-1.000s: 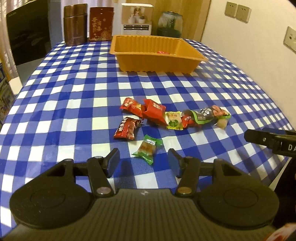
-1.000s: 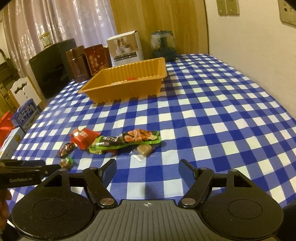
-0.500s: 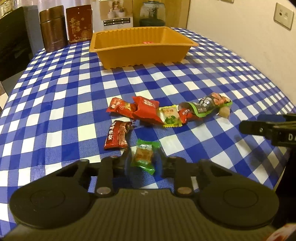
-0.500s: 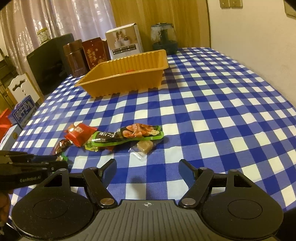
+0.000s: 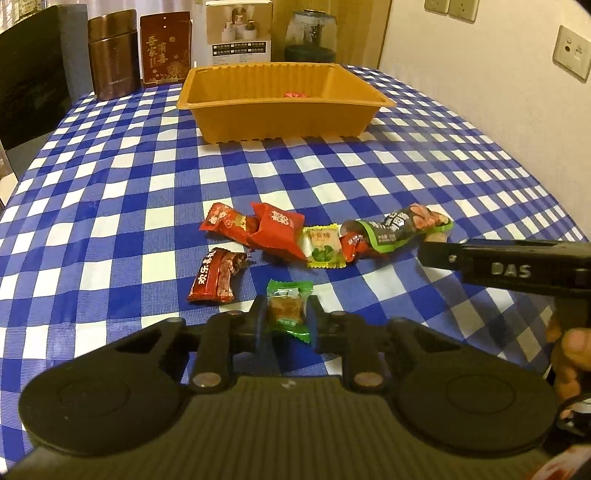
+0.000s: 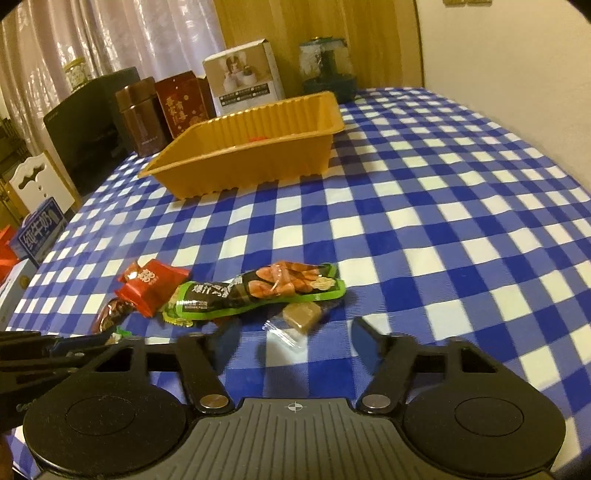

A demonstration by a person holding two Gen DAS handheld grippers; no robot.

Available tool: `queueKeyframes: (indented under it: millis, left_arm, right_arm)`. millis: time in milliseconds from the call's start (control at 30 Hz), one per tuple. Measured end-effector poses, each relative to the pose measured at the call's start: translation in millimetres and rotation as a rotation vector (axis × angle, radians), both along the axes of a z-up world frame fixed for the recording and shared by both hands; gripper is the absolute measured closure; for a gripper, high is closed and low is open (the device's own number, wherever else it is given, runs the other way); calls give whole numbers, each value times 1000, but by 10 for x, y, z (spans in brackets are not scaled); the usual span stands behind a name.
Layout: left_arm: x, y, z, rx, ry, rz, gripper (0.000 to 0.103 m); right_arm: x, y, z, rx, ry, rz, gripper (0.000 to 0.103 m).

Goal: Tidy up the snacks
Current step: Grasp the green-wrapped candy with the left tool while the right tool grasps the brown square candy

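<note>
The left claw (image 5: 286, 317) is gripping a green candy (image 5: 288, 310), its pads pressing on both sides of the wrapper just above the blue-and-white checked surface (image 5: 110, 192). Just beyond it, a dark red pack (image 5: 218, 275) is lying alone. Further out, a loose row of snacks is stretching across the cloth: a red pack (image 5: 227, 221), a red pouch (image 5: 277, 229) overlapping it, a yellow candy (image 5: 323, 245), and a long green sausage pack (image 5: 399, 230) at the right end.

The right claw (image 6: 291, 338) is closing, its jaws still standing apart around a clear-wrapped brown candy (image 6: 301, 314), the pads not yet touching it. That candy is lying just beside the sausage pack's near edge. From the left wrist view, the right claw is reaching in from the right, with a person's fingers (image 5: 570, 350) showing beneath it.

The orange tray (image 5: 258, 118) is sitting well apart from the snacks, toward the far end of the surface, with a small red item (image 5: 294, 94) inside. Behind it are standing a brown tin (image 5: 112, 55), a red box (image 5: 166, 48), a white box (image 5: 239, 31) and a jar (image 5: 310, 37).
</note>
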State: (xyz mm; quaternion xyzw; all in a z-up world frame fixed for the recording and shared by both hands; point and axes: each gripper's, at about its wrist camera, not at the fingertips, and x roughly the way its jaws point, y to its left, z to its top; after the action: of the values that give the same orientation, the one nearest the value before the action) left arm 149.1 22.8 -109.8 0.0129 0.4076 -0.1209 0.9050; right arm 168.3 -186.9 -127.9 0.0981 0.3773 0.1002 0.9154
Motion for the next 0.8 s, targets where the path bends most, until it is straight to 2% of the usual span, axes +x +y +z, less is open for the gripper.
queueKeyframes:
  millis: [233, 567, 800]
  left_arm:
    - [26, -12, -26, -8, 7, -2, 83]
    - [20, -44, -50, -2, 12, -8, 83]
    - [-24, -74, 23, -7, -3, -11, 83]
  right_arm:
    - [112, 122, -40, -43, -19, -11, 48]
    - [113, 147, -55, -129, -25, -18, 77]
    - [-23, 76, -7, -116, -3, -12, 79]
